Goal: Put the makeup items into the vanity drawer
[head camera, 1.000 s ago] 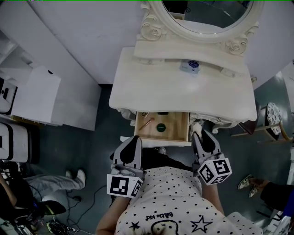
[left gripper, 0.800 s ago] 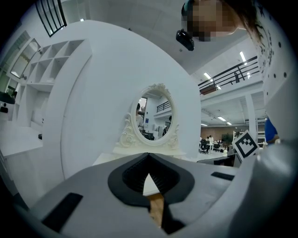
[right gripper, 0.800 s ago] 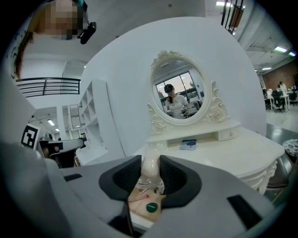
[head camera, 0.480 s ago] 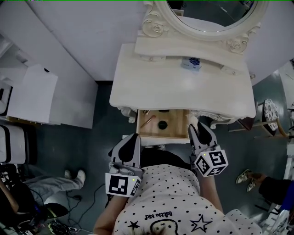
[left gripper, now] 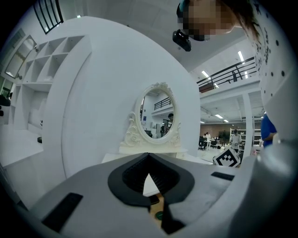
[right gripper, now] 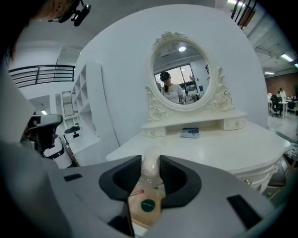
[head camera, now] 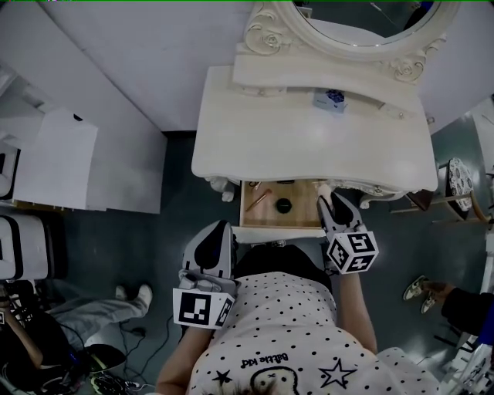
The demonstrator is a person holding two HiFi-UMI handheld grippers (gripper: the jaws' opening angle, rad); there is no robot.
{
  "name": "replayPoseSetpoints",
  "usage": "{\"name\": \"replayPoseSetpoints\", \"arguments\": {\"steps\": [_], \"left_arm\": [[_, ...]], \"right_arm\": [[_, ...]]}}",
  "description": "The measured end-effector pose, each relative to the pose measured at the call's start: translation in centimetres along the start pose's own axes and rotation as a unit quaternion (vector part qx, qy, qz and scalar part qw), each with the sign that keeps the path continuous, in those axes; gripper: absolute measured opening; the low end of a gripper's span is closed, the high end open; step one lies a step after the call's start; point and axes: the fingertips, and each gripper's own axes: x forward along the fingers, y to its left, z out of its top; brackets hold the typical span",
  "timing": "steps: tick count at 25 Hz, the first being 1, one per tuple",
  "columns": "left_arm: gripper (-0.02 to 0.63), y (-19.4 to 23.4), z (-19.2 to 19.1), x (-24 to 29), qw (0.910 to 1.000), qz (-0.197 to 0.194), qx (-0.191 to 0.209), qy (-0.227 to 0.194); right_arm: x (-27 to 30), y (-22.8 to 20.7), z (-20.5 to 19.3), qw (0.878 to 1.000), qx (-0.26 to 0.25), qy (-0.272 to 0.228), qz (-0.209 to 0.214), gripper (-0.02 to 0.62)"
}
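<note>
There was the cream carved vanity table [head camera: 309,146], a small blue-and-white box [head camera: 329,100] on its shelf below the oval mirror [head camera: 355,23]. Its open wooden drawer [head camera: 302,212] held a round dark-green compact [head camera: 284,205] and a thin rose-gold stick [head camera: 258,199]. The right gripper [head camera: 327,194] was clamped on a pale translucent bottle [right gripper: 150,169] at the drawer's right edge. The left gripper [head camera: 217,227] hung short of the drawer, jaws together and empty.

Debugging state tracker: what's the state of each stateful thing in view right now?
Drawer: open.
Green compact: lying in the drawer.
Pink stick: lying in the drawer.
Left gripper: fingers together, empty.
Right gripper: fingers closed on translucent item.
Small box: resting on vanity shelf.
</note>
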Motion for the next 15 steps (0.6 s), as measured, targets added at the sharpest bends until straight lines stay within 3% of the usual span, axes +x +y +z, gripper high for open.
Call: {"name": "replayPoseSetpoints", "arguments": {"steps": [9, 15], "left_arm": [[0.009, 2.0, 0.2, 0.6, 0.9999, 0.001, -0.014, 0.002], [0.009, 2.9, 0.2, 0.9, 0.9998, 0.006, -0.017, 0.002]], "right_arm": [[4.7, -2.9, -6.0, 0.996, -0.005, 0.079, -0.027, 0.13], [7.9, -3.9, -9.6, 0.992, -0.004, 0.123, -0.022, 0.13]]}}
